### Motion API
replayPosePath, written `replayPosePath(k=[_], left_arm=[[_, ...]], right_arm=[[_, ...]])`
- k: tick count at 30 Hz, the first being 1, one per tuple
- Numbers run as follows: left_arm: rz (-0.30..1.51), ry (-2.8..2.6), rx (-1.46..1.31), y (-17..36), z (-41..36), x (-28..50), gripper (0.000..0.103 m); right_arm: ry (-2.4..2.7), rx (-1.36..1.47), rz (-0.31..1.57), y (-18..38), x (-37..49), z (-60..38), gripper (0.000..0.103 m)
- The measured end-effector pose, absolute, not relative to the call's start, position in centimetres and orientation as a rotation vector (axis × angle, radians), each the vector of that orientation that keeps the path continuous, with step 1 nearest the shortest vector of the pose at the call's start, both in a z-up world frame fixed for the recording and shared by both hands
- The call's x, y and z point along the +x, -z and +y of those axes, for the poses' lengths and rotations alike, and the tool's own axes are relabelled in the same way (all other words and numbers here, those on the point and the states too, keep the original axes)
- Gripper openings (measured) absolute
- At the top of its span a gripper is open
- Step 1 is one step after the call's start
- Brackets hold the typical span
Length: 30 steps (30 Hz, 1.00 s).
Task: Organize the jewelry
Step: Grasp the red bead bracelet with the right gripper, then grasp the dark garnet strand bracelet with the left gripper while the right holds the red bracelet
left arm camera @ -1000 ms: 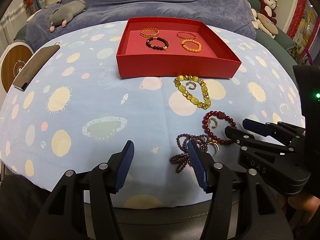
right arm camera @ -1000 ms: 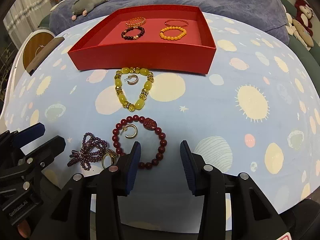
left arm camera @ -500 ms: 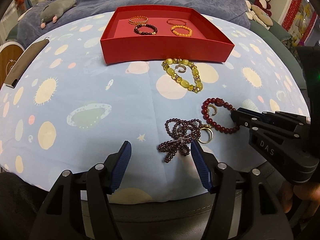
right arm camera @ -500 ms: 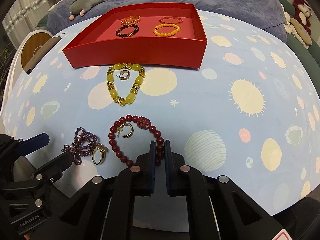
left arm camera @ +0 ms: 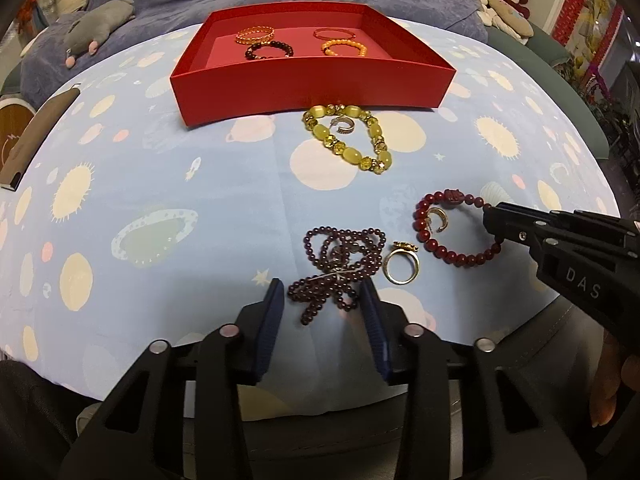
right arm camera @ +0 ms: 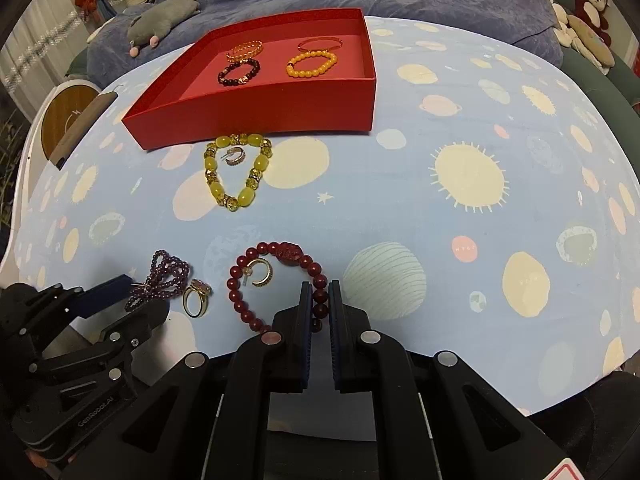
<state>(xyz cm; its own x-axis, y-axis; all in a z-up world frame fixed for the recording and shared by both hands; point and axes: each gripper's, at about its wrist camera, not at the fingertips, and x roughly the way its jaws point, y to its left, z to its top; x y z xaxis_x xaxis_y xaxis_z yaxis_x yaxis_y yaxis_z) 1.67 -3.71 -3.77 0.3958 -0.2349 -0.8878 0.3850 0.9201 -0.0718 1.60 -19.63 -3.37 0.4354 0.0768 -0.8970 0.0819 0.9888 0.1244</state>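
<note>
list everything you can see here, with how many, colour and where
box: 1, red, far side of the cloth
bracelets in box: 4, gold, thin red, dark, orange
yellow bracelet: 1, on the cloth just in front of the box
small hoop earring: 1, pinkish, inside the yellow bracelet
red bracelet: 1, dark red, near edge
gold hoop earring: 1, inside the red bracelet
purple beads: 1 bunch, near edge
ring: 1, gold, beside the purple beads
cloth: 1, pale blue, planets and suns
grey plush: 1, behind the box
left tongs: open, around the purple beads
right tongs: shut on the red bracelet
</note>
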Motion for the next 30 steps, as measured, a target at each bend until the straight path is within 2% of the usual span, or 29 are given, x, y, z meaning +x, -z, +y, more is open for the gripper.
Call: replayPosePath(k=[2,6,17,18,25,30], left_arm=[[1.107,0.419,0.137,3.7,-3.8,1.8,0.021],[1.115,0.424,0.119,3.5,-3.6,1.9,0.012],[1.077,0.401,0.062,0.3,-2.5,3.4,0.007],[1.071,0.402,0.053,-0.2,-2.4,3.6,0.0],[1.01,0.411,0.031,-3.4,-2.0,6.0,0.0],[1.02,0.404,-0.018,-3.3,-1.1,6.9,0.003]], right_arm=[[-0.005,0.157,1.116,2.9,1.6,-19.5,0.007],[-0.024,0.156,1.096,1.7,1.5,-19.2,0.007],[-0.05,0.141,1.017,-2.9,2.7,-18.8,0.007],[-0.049,0.138,1.008,-3.4,2.9,-18.8,0.007],[-0.042,0.129,0.956,-5.8,4.8,-19.4,0.007],[-0.034,0.136,0.95,-5.9,4.9,-19.8,0.007]])
